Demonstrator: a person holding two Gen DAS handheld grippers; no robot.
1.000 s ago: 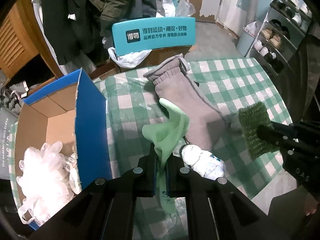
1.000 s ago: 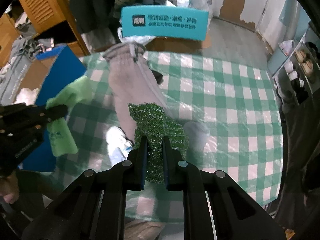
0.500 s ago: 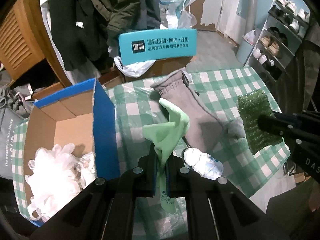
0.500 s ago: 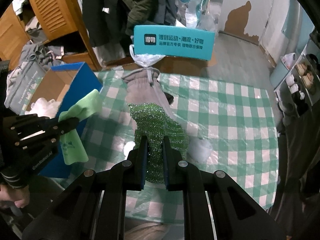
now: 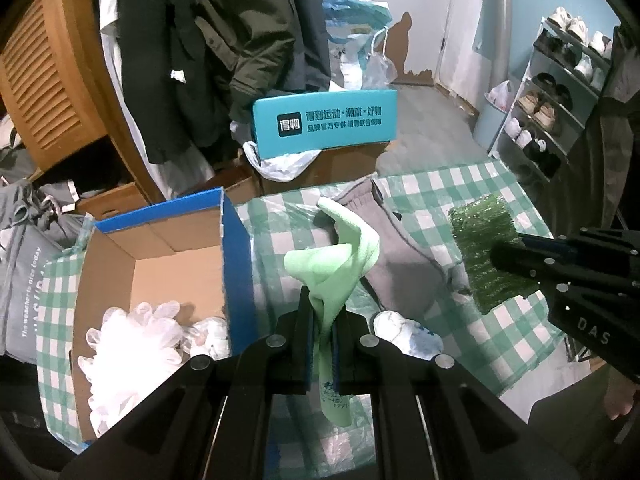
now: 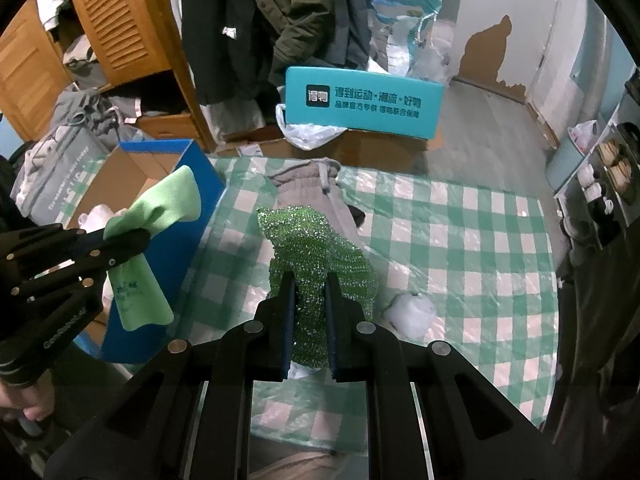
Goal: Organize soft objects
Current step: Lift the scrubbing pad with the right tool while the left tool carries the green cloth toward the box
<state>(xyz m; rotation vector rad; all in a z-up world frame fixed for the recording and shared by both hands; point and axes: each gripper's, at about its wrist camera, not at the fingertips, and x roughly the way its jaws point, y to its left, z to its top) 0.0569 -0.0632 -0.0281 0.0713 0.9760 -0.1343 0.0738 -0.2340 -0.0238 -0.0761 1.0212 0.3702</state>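
Observation:
My left gripper (image 5: 322, 312) is shut on a light green cloth (image 5: 336, 256), lifted above the checked tablecloth (image 5: 440, 188); the same cloth (image 6: 160, 208) hangs from that gripper (image 6: 138, 240) at the left of the right wrist view. My right gripper (image 6: 310, 284) is shut on a sparkly green scouring pad (image 6: 316, 248), also seen at the right of the left wrist view as a dark green pad (image 5: 484, 248). An open blue cardboard box (image 5: 236, 264) with white plastic gloves (image 5: 128, 340) inside stands to the left. Grey sweatpants (image 6: 308, 184) lie on the table.
A crumpled white wad (image 6: 412, 314) and a white-blue bundle (image 5: 404, 330) lie on the table. A teal sign box (image 5: 324, 124) sits beyond the far edge, with hanging coats (image 5: 224, 40) behind. A shoe rack (image 5: 560, 100) stands at the right, a grey bag (image 5: 24, 272) at the left.
Both grippers have risen from the table with the cloth and the scouring pad held in them; the table and box look smaller and farther below.

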